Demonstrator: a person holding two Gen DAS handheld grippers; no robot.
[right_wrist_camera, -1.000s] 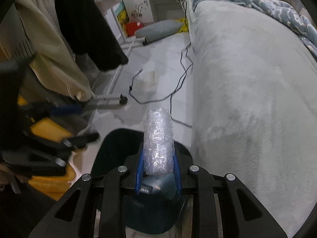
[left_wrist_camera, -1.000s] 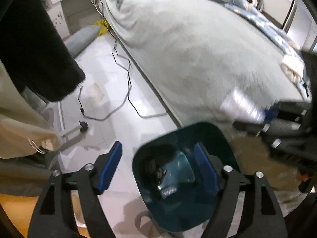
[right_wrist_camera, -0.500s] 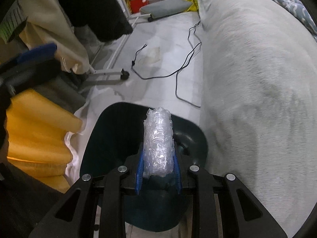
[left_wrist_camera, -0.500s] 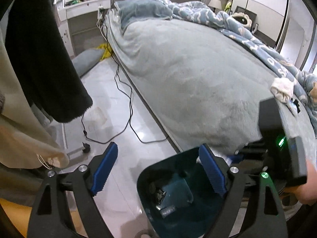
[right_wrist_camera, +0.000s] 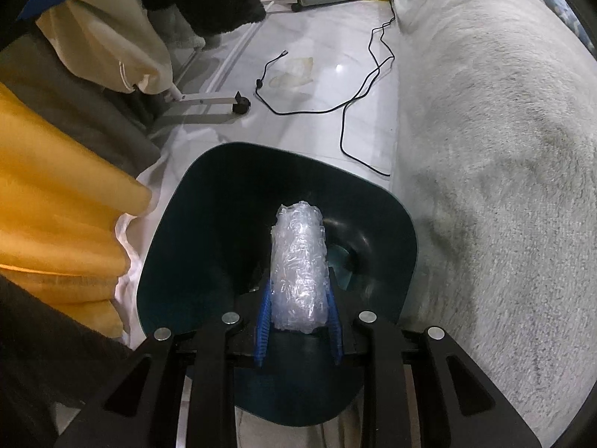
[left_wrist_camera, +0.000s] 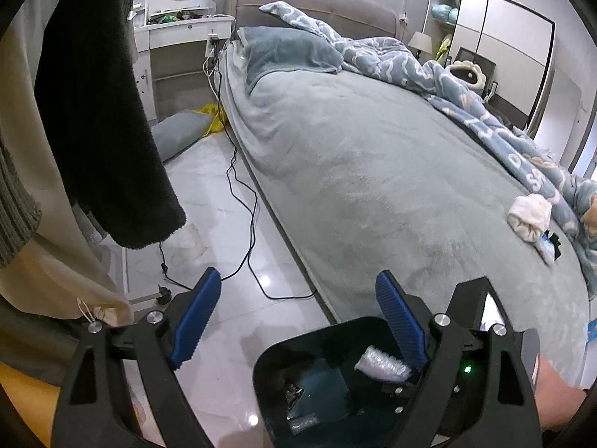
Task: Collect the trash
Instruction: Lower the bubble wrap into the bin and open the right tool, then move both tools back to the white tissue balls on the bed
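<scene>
A dark teal trash bin [right_wrist_camera: 175,224] stands on the floor beside the bed, also low in the left wrist view [left_wrist_camera: 268,358]. My right gripper [right_wrist_camera: 298,298] points steeply down into the bin's mouth, shut on a roll of clear bubble wrap [right_wrist_camera: 298,261]. The left wrist view shows that roll [left_wrist_camera: 380,364] just inside the bin's right rim. Scraps of trash [left_wrist_camera: 298,392] lie on the bin's bottom. My left gripper [left_wrist_camera: 298,321] hangs open above the bin's left side, with nothing between its blue pads [left_wrist_camera: 194,317].
The bed with a grey blanket [left_wrist_camera: 373,171] runs along the bin's right. A black cable [left_wrist_camera: 246,231] trails over the tiled floor. Hanging clothes [left_wrist_camera: 104,130] and a yellow cloth [right_wrist_camera: 56,205] crowd the left. A rack foot [right_wrist_camera: 238,104] lies ahead.
The right gripper has sunk with the bubble wrap from above the bin into its mouth. The left gripper has risen and tipped up, showing more of the bed, and its jaws spread slightly.
</scene>
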